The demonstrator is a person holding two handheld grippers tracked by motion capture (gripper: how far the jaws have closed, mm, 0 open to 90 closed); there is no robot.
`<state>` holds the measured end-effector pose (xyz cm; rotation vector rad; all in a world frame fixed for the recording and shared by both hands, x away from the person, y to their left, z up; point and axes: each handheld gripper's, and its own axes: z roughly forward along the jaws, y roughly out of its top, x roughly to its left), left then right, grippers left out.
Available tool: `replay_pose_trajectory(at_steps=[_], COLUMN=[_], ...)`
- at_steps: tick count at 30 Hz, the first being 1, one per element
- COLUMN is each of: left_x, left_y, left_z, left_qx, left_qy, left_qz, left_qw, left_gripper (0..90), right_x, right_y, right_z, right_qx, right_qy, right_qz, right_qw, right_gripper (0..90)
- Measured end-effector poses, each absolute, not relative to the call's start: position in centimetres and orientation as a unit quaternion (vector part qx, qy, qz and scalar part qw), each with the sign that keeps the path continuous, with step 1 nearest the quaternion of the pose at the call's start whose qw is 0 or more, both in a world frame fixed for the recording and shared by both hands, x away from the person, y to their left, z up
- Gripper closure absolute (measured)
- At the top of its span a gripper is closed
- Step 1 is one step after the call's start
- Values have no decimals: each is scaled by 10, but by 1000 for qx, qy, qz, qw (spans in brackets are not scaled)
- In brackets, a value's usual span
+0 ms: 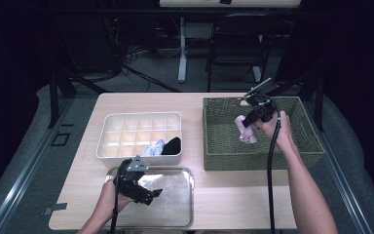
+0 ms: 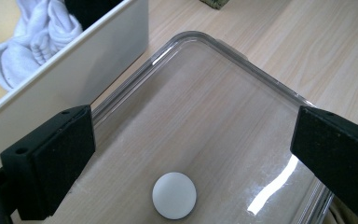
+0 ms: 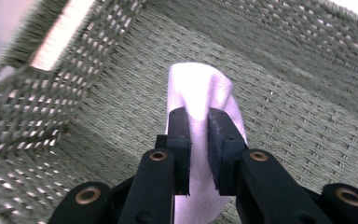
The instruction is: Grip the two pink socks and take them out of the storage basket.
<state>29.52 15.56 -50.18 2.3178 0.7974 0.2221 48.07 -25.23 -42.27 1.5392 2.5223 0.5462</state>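
Right hand-held gripper [image 1: 246, 123] closed on a pale pink sock [image 1: 246, 131], pads pinching the cloth from both sides, as in the right gripper view, with the pink sock [image 3: 200, 93] bulging above the black jaws and hanging below them; held up clear of the floor of the green woven basket [image 1: 214, 146], over its middle, at the right side of the wooden counter [image 1: 224, 195]; basket weave [image 3: 98, 116] all around behind the sock, one wall to the left and another at upper right. Left hand-held gripper [image 1: 143, 190] open with nothing between the jaws, hovering over the clear tray [image 1: 187, 214] at the near edge of the counter; in the left gripper view, wide-spread pads either side of the tray [image 2: 200, 39] and a small white round disc [image 2: 174, 195] lying on its bottom between them. Just behind the tray, touching or nearly so, a white divided box [image 1: 141, 117] with a rolled white sock [image 1: 153, 147] and a black one [image 1: 172, 145] side by side in neighbouring compartments of its near row; same white sock [image 2: 37, 37] at the upper left of the left gripper view, inside the box wall [image 2: 74, 79]. Box and basket side by side, a strip of bare counter between them
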Motion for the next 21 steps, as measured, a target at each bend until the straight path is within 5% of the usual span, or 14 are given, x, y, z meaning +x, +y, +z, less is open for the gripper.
replay_pose_trajectory(at_steps=[21], left_x=[296], left_y=[155], left_z=[-501], left_qx=[887], left_qy=[306], left_qz=[86], left_qw=[336], left_gripper=[1], right_x=[466], right_y=[-228], right_z=[-392], right_qx=[468], right_qy=[858], right_qz=[199], right_qw=[73], right_gripper=[804])
